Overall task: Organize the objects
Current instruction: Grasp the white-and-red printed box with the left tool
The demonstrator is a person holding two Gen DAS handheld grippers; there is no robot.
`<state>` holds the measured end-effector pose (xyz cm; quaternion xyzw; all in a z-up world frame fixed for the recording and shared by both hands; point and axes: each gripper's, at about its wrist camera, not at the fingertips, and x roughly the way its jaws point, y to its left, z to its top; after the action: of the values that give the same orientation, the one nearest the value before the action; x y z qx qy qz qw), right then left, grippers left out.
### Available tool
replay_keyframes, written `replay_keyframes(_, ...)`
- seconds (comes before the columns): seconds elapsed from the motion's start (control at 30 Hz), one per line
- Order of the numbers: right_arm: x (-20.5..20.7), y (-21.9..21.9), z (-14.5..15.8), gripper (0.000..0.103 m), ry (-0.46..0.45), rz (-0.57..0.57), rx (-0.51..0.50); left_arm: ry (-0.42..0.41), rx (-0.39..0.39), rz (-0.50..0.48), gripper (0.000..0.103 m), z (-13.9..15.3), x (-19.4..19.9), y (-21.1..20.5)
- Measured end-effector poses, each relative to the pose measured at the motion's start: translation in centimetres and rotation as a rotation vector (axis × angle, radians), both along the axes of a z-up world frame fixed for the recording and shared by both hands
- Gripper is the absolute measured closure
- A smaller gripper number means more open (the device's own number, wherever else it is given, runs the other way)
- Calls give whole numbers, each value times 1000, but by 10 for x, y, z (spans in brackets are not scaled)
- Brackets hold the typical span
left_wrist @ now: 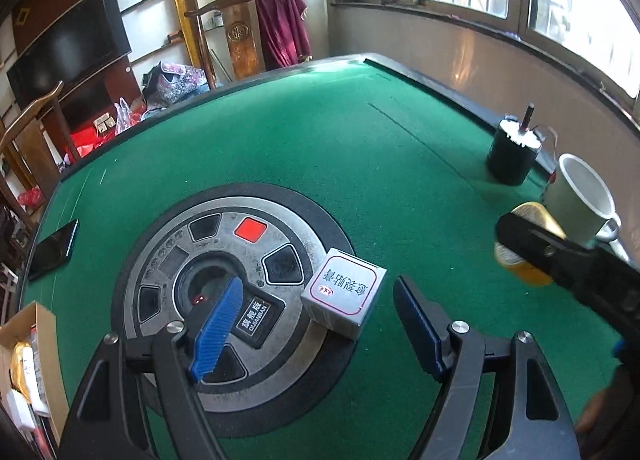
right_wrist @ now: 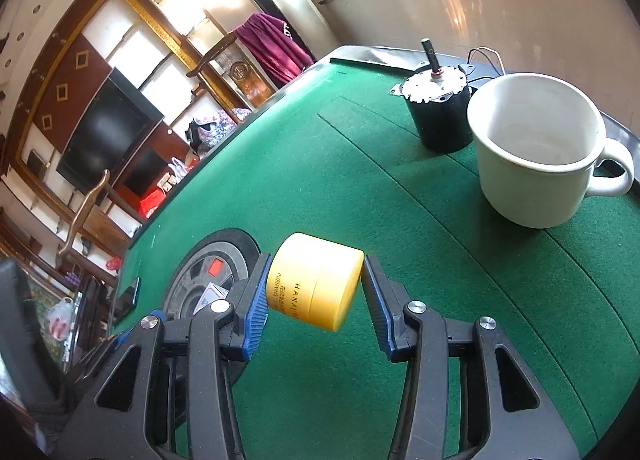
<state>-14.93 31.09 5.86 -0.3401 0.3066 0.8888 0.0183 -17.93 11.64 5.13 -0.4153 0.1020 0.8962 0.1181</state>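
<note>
My right gripper (right_wrist: 316, 302) is shut on a yellow jar (right_wrist: 316, 286), holding it tilted on its side above the green felt; the jar also shows in the left wrist view (left_wrist: 528, 236). A white mug (right_wrist: 536, 152) stands ahead on the right, with a black motor (right_wrist: 438, 108) behind it. My left gripper (left_wrist: 320, 324) is open and empty, and a small grey box (left_wrist: 344, 294) lies between its fingers on the edge of the round metal centre panel (left_wrist: 224, 292).
A black phone (left_wrist: 54, 248) lies at the table's left edge. A cardboard box (left_wrist: 28, 368) with items sits off the near left corner. Wooden chairs and a TV cabinet stand beyond the table. The green table (left_wrist: 320, 140) has raised dark rims.
</note>
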Motion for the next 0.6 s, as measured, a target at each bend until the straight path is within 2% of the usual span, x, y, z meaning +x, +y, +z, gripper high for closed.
replay_keyframes(0.17, 1, 0, 1, 58, -2, -4, 2, 26, -26, -10, 27, -15, -7, 5)
replay_keyframes(0.23, 1, -1, 1, 59, -5, -2, 2, 24, -41, -4, 42, -22, -7, 6)
replay_keyframes(0.27, 1, -2, 1, 59, -6, -1, 4, 14, -39, -3, 59, -25, -8, 5)
replay_keyframes(0.3, 1, -2, 1, 59, -8, -2, 6, 3, -30, -2, 69, -28, -8, 3)
replay_keyframes(0.43, -1, -5, -1, 59, -15, 9, 11, 22, -4, 47, 70, -31, -3, -8)
replay_keyframes(0.6, -3, -9, -1, 59, -18, 24, 28, 47, 3, 64, 70, -30, 11, -17)
